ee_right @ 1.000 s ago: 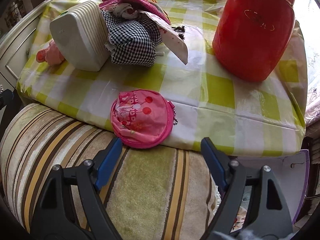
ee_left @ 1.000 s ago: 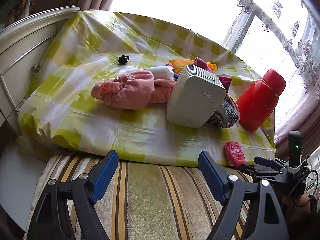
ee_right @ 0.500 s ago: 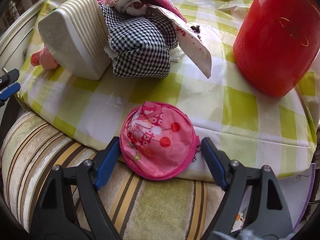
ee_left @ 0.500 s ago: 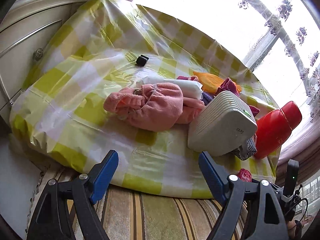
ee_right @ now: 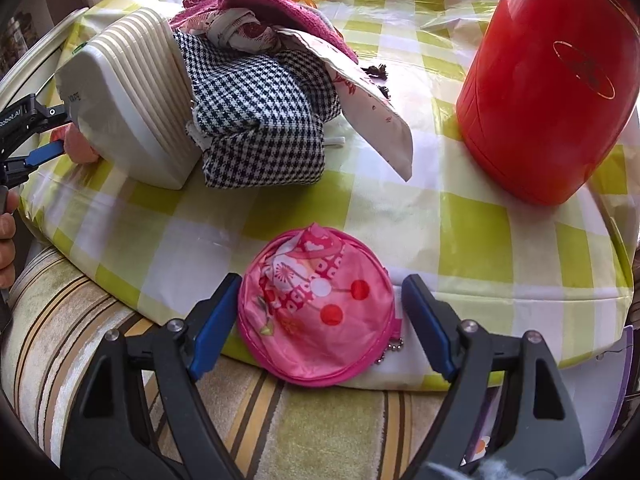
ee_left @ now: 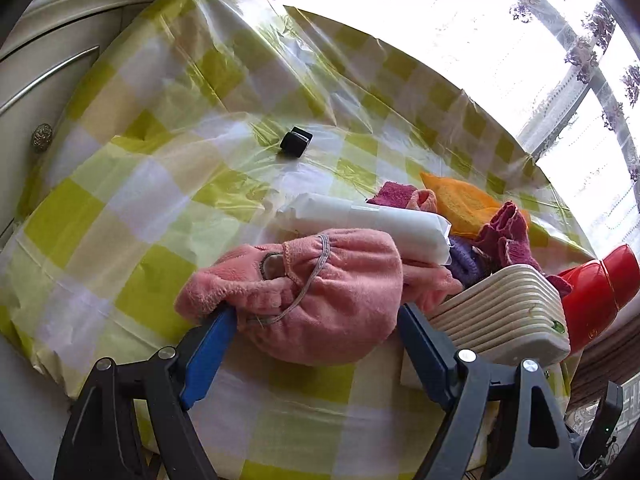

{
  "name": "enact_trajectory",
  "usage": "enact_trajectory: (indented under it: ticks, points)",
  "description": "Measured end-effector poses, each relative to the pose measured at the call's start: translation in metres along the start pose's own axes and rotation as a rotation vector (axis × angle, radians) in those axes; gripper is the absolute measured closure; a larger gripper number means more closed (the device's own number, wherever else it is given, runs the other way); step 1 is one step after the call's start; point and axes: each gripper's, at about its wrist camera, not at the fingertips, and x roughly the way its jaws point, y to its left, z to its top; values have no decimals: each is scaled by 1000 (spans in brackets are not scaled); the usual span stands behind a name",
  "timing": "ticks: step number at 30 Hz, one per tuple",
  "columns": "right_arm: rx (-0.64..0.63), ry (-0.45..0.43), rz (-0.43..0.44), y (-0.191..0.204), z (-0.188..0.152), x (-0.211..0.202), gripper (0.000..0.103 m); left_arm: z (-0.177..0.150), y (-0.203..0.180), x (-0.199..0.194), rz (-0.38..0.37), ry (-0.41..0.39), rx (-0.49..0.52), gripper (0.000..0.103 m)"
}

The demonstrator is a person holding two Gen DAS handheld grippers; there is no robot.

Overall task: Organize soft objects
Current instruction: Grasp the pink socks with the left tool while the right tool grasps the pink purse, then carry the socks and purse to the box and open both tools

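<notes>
A bundled pink fleece garment [ee_left: 320, 292] lies on the yellow-checked tablecloth [ee_left: 132, 200], and my left gripper [ee_left: 316, 320] stands open with its blue pads on either side of the bundle's near part. Behind the bundle lie a white wrapped pack [ee_left: 372, 224], an orange cloth [ee_left: 464, 200] and magenta knitwear [ee_left: 504, 236]. In the right wrist view a round pink pouch [ee_right: 316, 312] rests at the table's near edge, and my right gripper [ee_right: 320, 308] is open around it, pads close to both sides. A houndstooth cloth [ee_right: 260, 120] is heaped behind it.
A ribbed white appliance [ee_left: 504, 312] [ee_right: 128, 100] lies beside the clothes heap. A red jug [ee_right: 548, 80] stands at the right. A small black object [ee_left: 296, 142] sits mid-table. A striped cushion [ee_right: 120, 344] lies below the table edge, and a white cabinet [ee_left: 48, 80] is at the left.
Both grippers moved forward from over the striped cushion. The left now straddles the pink fleece bundle, the right straddles the round pouch. Both stayed open.
</notes>
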Motion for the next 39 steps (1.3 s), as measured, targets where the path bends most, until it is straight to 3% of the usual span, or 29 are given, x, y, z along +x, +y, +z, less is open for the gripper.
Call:
enact_trajectory:
  ticks: [2, 3, 4, 5, 8, 17, 23, 28, 32, 39]
  points:
    - [-1, -6, -4, -1, 3, 1, 24, 1, 0, 13, 22, 36, 2, 22]
    - [-1, -11, -7, 1, 5, 2, 28, 1, 2, 18, 26, 45, 1, 28]
    - [0, -15, -12, 3, 6, 1, 28, 1, 4, 21, 36, 49, -4, 50]
    - [0, -17, -8, 4, 4, 5, 29, 2, 7, 22, 43, 48, -14, 60]
    - [3, -26, 2, 7, 1, 2, 29, 3, 11, 17, 45, 32, -13, 75]
    - [1, -93, -7, 8, -10, -31, 30, -10, 24, -22, 62, -57, -60, 78]
    - [12, -139, -8, 7, -16, -53, 30, -33, 19, -58, 39, -105, -39, 78]
    - [42, -175, -8, -3, -27, -78, 30, -50, 6, -93, 0, -150, 14, 78]
    - [65, -192, -14, -20, -39, -95, 30, -68, -11, -110, -41, -142, 68, 78]
    - [122, -204, -67, -51, -68, -118, 30, -100, -66, -138, -118, -156, 232, 78]
